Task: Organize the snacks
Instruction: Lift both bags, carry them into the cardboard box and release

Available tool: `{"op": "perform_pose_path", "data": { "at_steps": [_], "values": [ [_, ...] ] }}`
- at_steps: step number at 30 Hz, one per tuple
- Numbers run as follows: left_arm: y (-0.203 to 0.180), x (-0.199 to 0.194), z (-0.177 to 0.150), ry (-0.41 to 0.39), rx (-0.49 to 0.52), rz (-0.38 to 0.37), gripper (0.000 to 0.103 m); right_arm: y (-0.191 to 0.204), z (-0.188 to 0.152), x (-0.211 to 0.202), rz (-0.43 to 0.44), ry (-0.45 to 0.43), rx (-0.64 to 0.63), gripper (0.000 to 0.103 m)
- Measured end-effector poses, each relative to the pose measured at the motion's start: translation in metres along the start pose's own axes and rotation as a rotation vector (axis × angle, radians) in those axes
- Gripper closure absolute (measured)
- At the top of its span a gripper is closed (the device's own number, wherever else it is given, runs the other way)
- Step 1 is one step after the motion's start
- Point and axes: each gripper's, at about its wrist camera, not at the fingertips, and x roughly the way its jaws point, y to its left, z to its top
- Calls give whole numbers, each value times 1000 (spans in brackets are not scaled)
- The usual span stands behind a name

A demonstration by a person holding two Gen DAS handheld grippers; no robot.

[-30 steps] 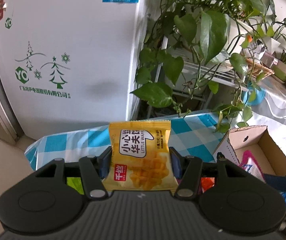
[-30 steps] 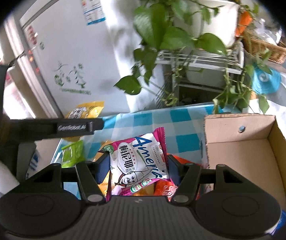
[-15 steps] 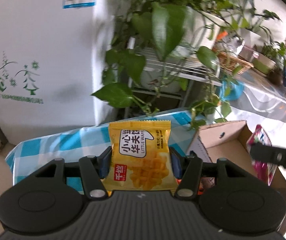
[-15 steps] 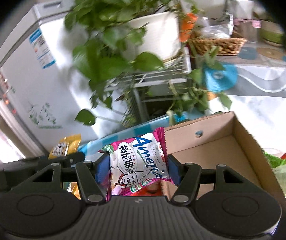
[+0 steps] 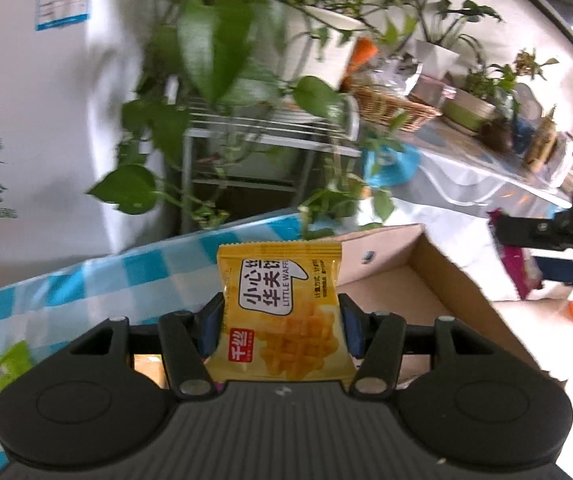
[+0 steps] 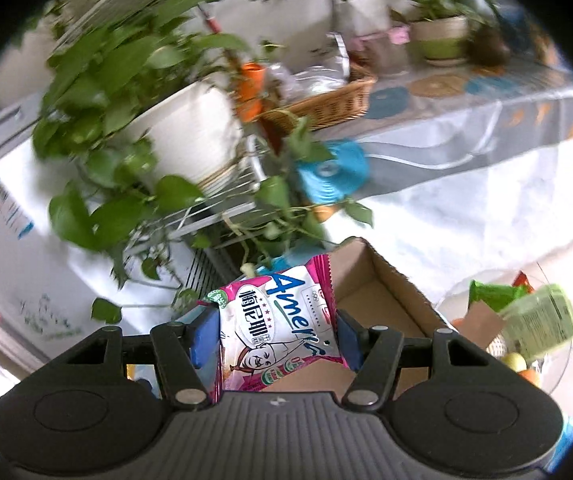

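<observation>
Your cardboard box [image 5: 438, 296] sits open-topped at the far right corner of the blue-checked table [image 5: 86, 280], with trailing plant leaves [image 5: 214, 40] hanging close behind its back wall. Your left gripper [image 5: 280, 320] pinches the yellow waffle packet [image 5: 282, 312] upright, long axis vertical, label facing you, held near the box's left wall. Your right gripper [image 6: 274, 336] pinches the pink-and-white snack packet [image 6: 278, 324] upright too (tilted slightly right), in front of the box [image 6: 382, 304]. A small green packet [image 5: 6, 364] lies at the table's left edge.
</observation>
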Motion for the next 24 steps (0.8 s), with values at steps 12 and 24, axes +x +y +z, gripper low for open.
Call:
{"op": "perform_pose_path", "data": {
  "at_steps": [12,24],
  "values": [
    [-58,28,-14,68,-16,-113,46,-25,4,4,-66,16,129,35],
    [-90,45,-27,134,44,-108,46,-28,4,5,-98,23,141,34]
  ]
}}
